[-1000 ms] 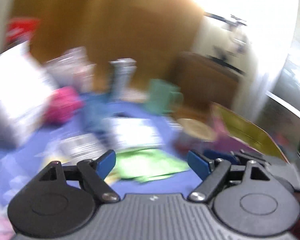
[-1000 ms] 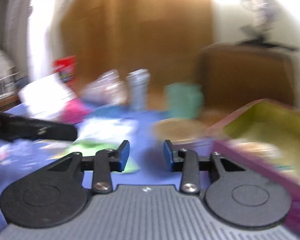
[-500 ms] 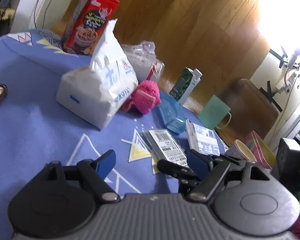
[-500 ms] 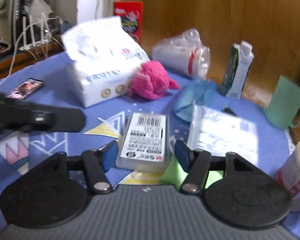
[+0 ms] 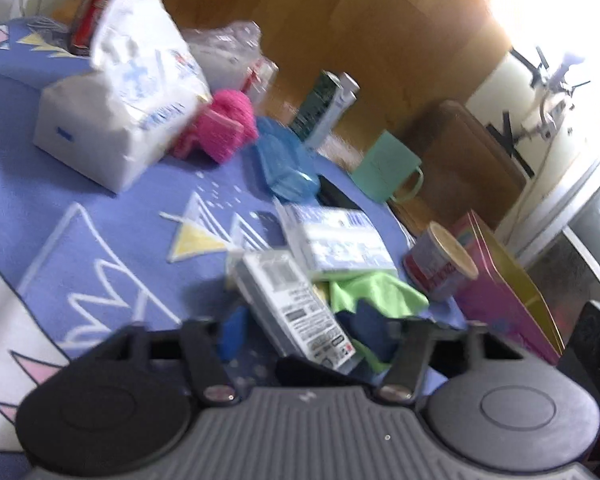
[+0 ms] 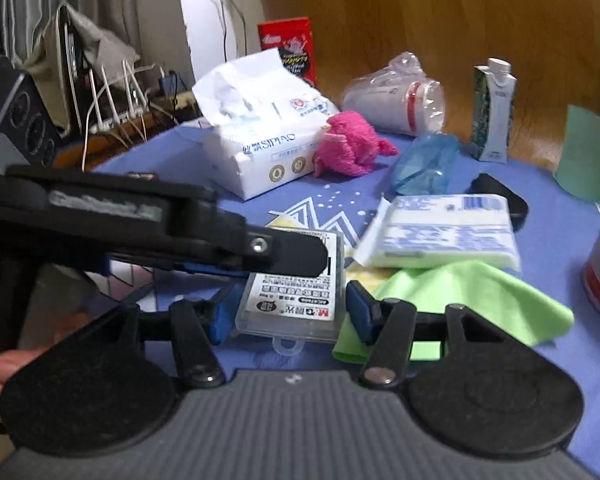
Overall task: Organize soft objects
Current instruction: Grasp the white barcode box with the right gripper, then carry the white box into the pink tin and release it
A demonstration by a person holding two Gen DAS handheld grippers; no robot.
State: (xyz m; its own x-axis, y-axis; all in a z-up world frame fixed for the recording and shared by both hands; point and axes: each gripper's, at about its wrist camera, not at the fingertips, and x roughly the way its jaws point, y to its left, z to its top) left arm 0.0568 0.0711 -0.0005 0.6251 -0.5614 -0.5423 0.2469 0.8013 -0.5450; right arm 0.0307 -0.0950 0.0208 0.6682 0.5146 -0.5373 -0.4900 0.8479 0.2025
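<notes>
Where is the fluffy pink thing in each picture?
Left wrist view: the fluffy pink thing lies upper left of centre, against the right side of the white tissue pack.
Right wrist view: the fluffy pink thing lies just above centre, again at the tissue pack's right side.
Shared landmark: the blue plastic bag just right of it in both views.
</notes>
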